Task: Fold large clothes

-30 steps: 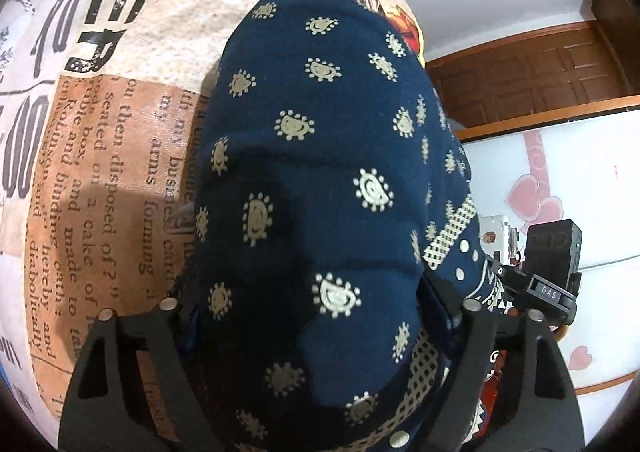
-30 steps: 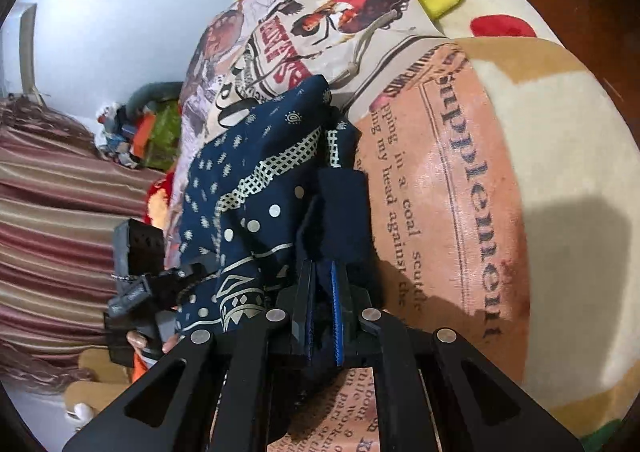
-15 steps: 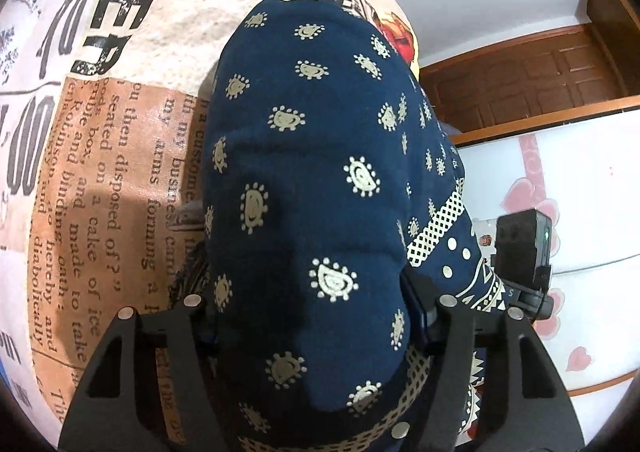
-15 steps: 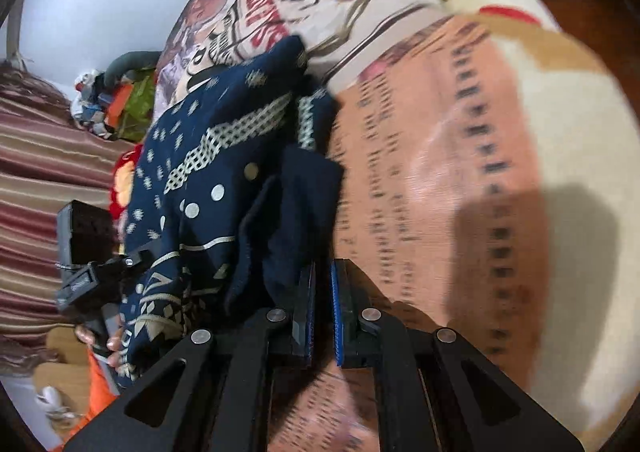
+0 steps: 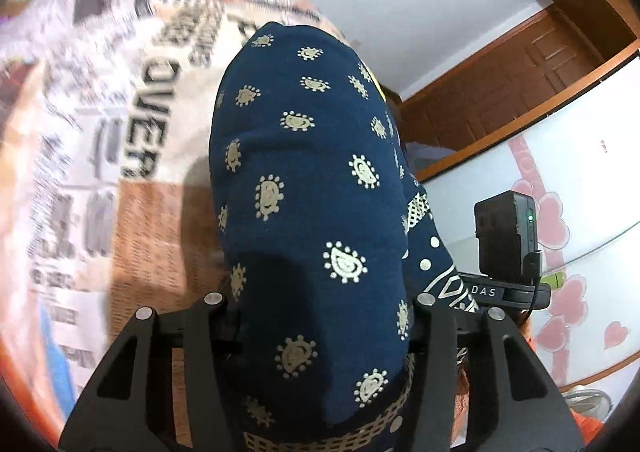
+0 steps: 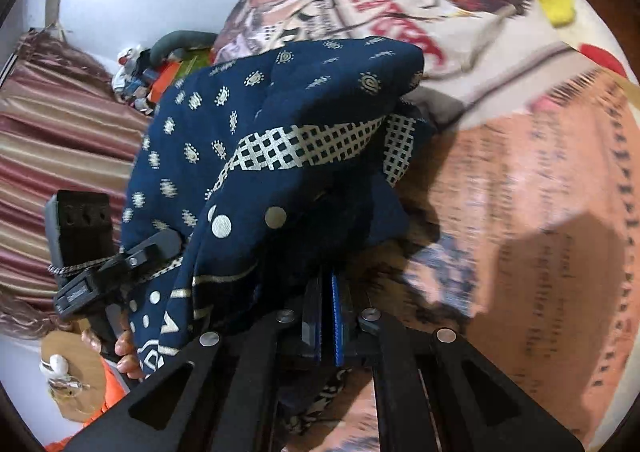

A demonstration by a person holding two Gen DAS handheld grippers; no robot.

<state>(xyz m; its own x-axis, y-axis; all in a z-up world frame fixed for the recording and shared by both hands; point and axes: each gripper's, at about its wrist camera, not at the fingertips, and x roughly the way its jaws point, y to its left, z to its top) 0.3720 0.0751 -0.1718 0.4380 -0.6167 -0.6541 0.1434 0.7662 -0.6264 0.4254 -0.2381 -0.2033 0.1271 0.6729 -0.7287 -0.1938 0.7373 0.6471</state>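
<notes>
A navy blue cotton garment printed with cream paisley motifs point(image 5: 312, 220), bordered by a cream checkered band and dots, hangs bunched and lifted off the bed. Its folds drape in a rounded mass, 1 corner point(image 6: 400, 60) jutting out over the surface below.
</notes>
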